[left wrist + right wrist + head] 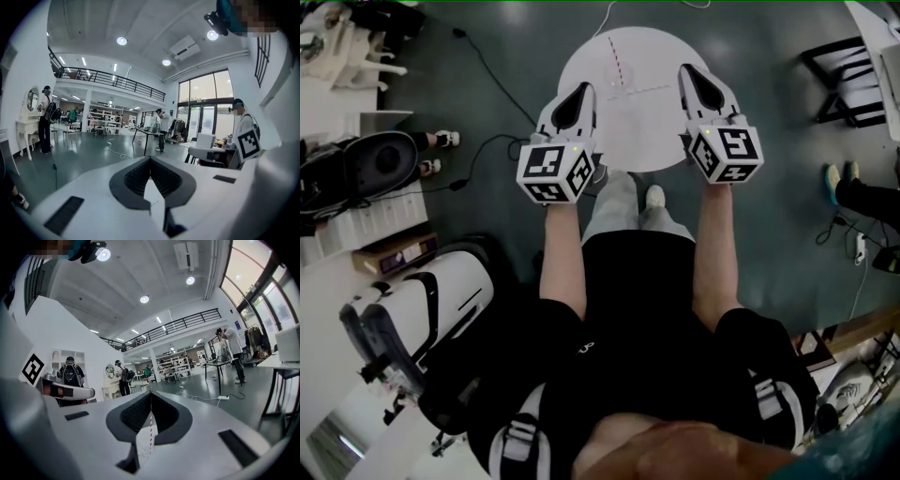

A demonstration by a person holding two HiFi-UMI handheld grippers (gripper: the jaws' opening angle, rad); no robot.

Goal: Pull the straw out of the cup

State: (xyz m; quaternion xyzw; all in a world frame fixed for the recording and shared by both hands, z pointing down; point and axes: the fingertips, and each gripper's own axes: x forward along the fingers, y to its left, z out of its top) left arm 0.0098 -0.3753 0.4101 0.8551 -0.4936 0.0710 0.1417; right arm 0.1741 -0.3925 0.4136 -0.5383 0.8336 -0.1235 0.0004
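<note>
Both of my claws are closed with nothing in them. The left claw has its jaws meeting at the tips, and through the gap behind them I see only bare white tabletop. The right claw is closed the same way and grips nothing. The straw that shows through its gap is beyond the jaws, down on the tabletop.

From the head view, the straw is ahead of both claws and between them, apart from each. It looks upright, and around its foot I make out only a faint clear outline that I take to be the cup.

I judge the straw to be very light, thin and easily crushed or kinked, so a gentle pinch should be enough. The best place to grip is the upper part, well clear of the rim, and the pull should go straight along its length. The cup looks light and clear, so it will likely lift or tip with the straw. The other claw should steady it low on the wall, without squeezing.

I can read no brand or lettering on the red-and-white striped straw or on the cup. The only print is the black square markers on my left cube and right cube.
</note>
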